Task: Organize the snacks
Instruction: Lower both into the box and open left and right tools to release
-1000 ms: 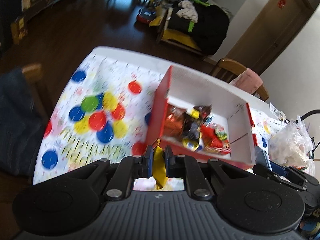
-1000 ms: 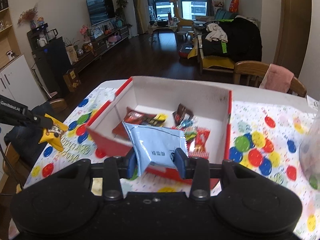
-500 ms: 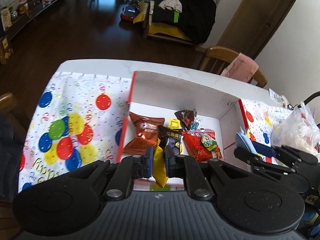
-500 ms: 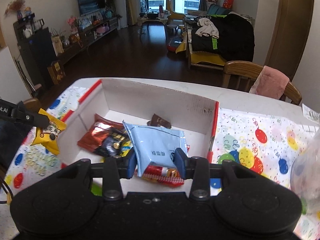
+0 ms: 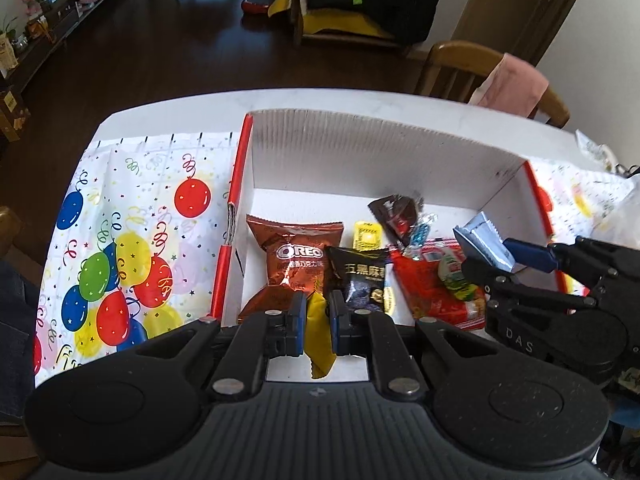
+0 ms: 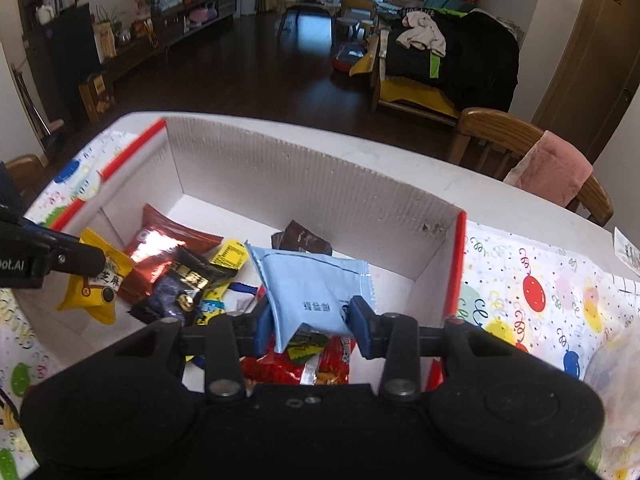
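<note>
A white cardboard box with red edges [image 5: 360,152] [image 6: 312,184] stands on the table and holds several snack packets: a brown Oreo packet [image 5: 294,258], a black packet [image 5: 366,280], a red packet [image 5: 432,292]. My left gripper [image 5: 318,320] is shut on a yellow snack packet [image 5: 320,340] [image 6: 96,280] over the box's near left corner. My right gripper [image 6: 310,322] is shut on a light blue packet [image 6: 312,288] [image 5: 482,244], hanging above the box's right part.
A balloon-print cloth [image 5: 132,240] [image 6: 552,296] covers the table on both sides of the box. A clear plastic bag [image 6: 616,392] lies at the right. A wooden chair with a pink cloth [image 6: 548,168] stands behind the table.
Both grippers have moved in over the box and lower, each still holding its packet. The box now fills more of both views.
</note>
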